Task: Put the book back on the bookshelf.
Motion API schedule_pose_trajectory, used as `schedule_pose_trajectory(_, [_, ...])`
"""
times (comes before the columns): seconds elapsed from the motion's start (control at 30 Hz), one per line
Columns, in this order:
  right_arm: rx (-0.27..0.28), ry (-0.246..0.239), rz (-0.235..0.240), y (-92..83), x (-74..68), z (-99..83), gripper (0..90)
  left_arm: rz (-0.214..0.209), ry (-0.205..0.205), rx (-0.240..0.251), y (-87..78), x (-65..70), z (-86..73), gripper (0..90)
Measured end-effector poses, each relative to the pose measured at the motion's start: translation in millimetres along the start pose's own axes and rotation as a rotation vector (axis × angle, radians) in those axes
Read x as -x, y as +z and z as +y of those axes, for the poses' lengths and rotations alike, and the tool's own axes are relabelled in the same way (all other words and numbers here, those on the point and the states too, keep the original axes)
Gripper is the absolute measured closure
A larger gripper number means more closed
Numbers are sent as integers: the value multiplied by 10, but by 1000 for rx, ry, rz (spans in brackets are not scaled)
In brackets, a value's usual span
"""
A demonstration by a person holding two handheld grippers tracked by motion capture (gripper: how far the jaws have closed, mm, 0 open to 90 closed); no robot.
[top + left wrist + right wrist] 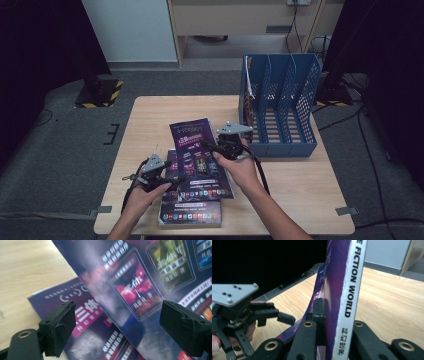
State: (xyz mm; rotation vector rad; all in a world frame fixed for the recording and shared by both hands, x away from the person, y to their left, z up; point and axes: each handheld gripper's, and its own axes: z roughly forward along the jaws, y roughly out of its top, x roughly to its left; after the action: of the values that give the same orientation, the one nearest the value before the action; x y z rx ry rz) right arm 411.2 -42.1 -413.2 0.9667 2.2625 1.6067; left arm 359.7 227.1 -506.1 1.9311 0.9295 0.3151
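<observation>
Here, from the high view, your right hand-held gripper [231,148] has the top magazine [199,157] tilted up off the stack [190,210] at the near middle of the bench [300,200], left of the blue file rack [282,105]. In the left gripper view, your left hand-held gripper [117,325] gapes wide around the cover, gripping nothing. In the right gripper view, the jaws clamp the spine; I judge you are mid-lift, so next carry it right and far into a rack slot.

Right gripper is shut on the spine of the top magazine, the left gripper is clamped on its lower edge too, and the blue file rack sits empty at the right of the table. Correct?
Not quite: the left gripper is open, not clamped; the left gripper view shows its pads standing apart on either side of the magazine. The right gripper is shut on the spine, and the blue file rack looks empty.
</observation>
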Motion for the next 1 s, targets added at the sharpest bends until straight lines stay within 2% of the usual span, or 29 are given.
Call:
schedule_pose_trajectory(0.27, [30,-9,18,-23,-24,35,825,-20,-21,-4,53,-23,-5,131])
schedule_pose_trajectory(0.57, [83,-35,57,-31,-116,153,826,-35,-3,-7,68,-11,-7,186])
schedule_pose_trajectory(0.63, [97,-40,69,-25,-130,161,826,-38,-11,-4,70,-22,-7,198])
schedule_pose_trajectory(0.73, [107,-48,81,-19,-150,165,827,-58,-34,10,56,-52,-2,258])
schedule_pose_trajectory(0.8, [116,-49,91,-19,-156,168,827,-75,-39,19,45,-67,3,344])
schedule_pose_trajectory(1.0, [135,-62,113,-20,-169,169,827,-67,-33,30,-23,-123,19,485])
